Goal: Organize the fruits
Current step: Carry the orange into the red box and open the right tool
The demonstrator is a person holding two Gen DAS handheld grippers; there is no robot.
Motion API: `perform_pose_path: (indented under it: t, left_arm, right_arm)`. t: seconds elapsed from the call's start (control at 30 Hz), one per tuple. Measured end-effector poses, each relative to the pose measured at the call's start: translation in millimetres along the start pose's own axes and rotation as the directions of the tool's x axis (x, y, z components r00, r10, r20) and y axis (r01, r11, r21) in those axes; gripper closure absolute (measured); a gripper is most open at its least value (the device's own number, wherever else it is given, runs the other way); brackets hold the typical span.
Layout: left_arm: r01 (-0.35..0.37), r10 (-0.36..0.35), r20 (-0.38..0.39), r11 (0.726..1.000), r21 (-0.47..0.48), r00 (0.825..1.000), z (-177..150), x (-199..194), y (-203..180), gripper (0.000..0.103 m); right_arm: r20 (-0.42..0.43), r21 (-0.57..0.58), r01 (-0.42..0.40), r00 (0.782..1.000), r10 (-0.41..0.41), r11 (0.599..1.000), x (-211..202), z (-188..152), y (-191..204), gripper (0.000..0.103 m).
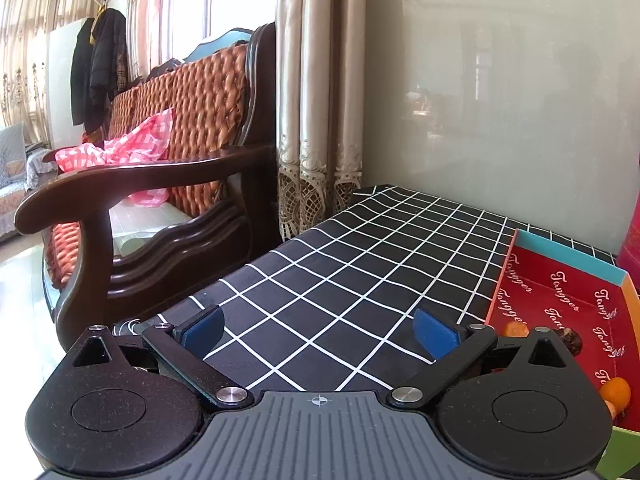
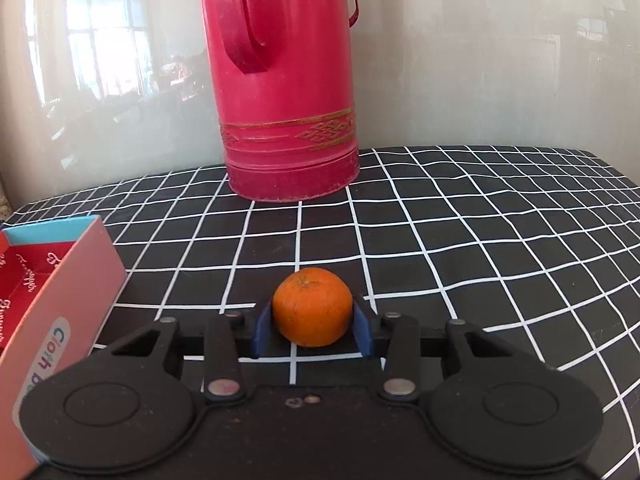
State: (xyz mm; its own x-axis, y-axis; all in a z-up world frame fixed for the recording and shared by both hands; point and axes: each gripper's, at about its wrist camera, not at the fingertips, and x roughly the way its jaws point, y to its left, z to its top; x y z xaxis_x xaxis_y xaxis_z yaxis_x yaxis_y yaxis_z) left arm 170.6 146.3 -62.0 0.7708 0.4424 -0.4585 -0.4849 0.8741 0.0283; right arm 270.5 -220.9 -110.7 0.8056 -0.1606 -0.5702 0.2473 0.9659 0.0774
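In the right wrist view my right gripper (image 2: 312,326) is shut on an orange (image 2: 312,306), its blue pads pressing both sides, low over the black checked tablecloth (image 2: 460,248). A red-lined cardboard box (image 2: 48,276) with a pink outer wall stands to its left. In the left wrist view my left gripper (image 1: 318,330) is open and empty over the cloth (image 1: 360,264). The same box (image 1: 560,300) lies to its right and holds an orange (image 1: 616,390) and some other fruits (image 1: 570,340) partly hidden behind my gripper.
A tall red thermos (image 2: 284,80) stands at the back of the table against a glossy wall panel. A wooden armchair (image 1: 160,184) with an orange cushion and a pink checked bag stands beyond the table's left edge, next to curtains (image 1: 316,100).
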Motion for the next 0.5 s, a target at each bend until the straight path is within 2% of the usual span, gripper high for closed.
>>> perform_pose_path:
  t: [0.13,0.23,0.37,0.5]
  left_arm:
    - [-0.008,0.008,-0.007,1.0,-0.021,1.0,-1,1,4,0.003]
    - [-0.011,0.011,-0.014,0.999,-0.036,1.0,-1,2,7,0.003]
    - [-0.021,0.02,-0.024,0.999,-0.043,1.0,-2,4,9,0.002]
    - [-0.028,0.027,-0.032,0.999,-0.042,0.999,-2,6,11,0.002]
  right_arm:
    - [0.055,-0.034,-0.058,0.997,0.06,0.998,-21,-2,12,0.07]
    - [0.107,-0.075,-0.128,0.985,0.136,0.989,-42,-2,25,0.07]
    - [0.143,-0.148,-0.245,0.953,0.266,0.958,-66,-4,46,0.07]
    - [0.137,-0.235,-0.348,0.912,0.386,0.907,-85,-10,69,0.07]
